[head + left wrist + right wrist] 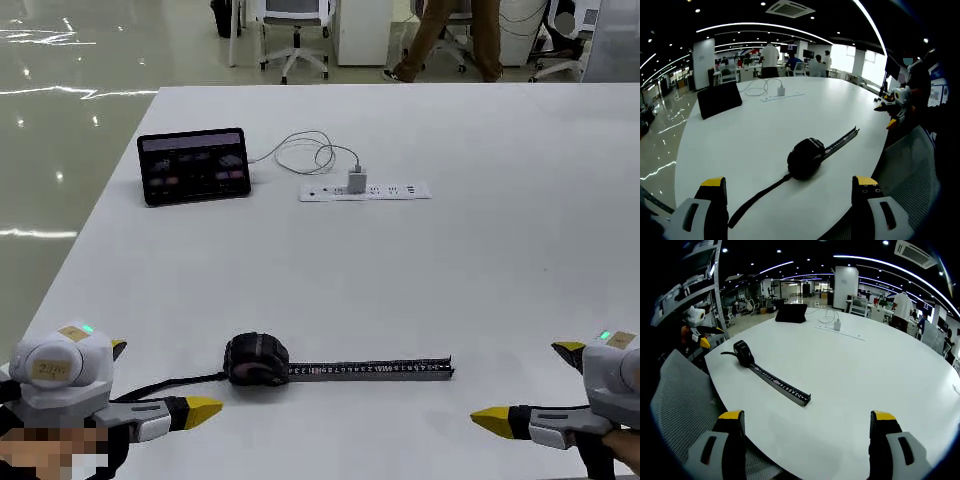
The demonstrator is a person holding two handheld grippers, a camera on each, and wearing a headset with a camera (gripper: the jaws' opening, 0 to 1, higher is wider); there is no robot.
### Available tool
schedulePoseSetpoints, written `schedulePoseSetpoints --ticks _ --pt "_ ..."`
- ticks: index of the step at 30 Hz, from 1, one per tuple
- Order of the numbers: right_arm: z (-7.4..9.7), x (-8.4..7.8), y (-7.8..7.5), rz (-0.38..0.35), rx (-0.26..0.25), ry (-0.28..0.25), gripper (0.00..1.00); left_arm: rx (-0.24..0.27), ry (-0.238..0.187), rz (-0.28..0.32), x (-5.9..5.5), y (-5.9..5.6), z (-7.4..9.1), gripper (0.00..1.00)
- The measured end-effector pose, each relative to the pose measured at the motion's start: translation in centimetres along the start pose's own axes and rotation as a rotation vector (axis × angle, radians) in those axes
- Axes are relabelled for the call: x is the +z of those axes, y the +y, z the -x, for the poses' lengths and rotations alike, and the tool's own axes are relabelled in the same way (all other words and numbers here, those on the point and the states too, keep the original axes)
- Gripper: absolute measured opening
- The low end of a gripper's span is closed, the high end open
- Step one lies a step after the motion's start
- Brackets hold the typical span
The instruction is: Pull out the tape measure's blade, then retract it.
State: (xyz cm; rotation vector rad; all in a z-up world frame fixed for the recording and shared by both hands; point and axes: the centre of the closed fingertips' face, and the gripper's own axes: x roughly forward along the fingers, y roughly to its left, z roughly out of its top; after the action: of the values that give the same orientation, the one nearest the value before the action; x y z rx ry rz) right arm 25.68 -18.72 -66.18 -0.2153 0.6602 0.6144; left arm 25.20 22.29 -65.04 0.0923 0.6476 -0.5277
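A black tape measure [257, 359] lies on the white table [400, 270] near its front edge, with its blade [372, 370] pulled out to the right and a black strap trailing left. The tape measure [806, 157] sits ahead of my left gripper [789, 187], which is open and apart from it. My left gripper [160, 385] is at the lower left. My right gripper [525, 385] is at the lower right, open. In the right gripper view the blade [780, 385] lies left of centre, well ahead of my right gripper [807, 420], and the tape measure [743, 352] is beyond it.
A dark tablet [193, 165] stands at the back left of the table. A white power strip [365, 191] with a charger and coiled cable lies behind the middle. Office chairs and a person's legs [450, 35] are beyond the far edge.
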Motion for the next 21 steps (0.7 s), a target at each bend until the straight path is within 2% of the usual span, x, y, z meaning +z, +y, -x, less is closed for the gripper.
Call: schedulePoseSetpoints --ticks 3,10,21 --pt "0.5 -0.2 -0.4 -0.008 -0.007 -0.009 1.00 0.001 -0.002 0.006 -0.1 -0.1 0.3 1.00" --pt "1.2 -0.7 -0.3 -0.015 -0.016 -0.002 0.99 0.012 0.000 0.005 -0.3 -0.1 0.6 1.00" --pt "1.6 -1.0 -0.3 0.000 -0.013 0.006 0.99 0.016 -0.004 -0.005 0.2 -0.2 0.8 1.00"
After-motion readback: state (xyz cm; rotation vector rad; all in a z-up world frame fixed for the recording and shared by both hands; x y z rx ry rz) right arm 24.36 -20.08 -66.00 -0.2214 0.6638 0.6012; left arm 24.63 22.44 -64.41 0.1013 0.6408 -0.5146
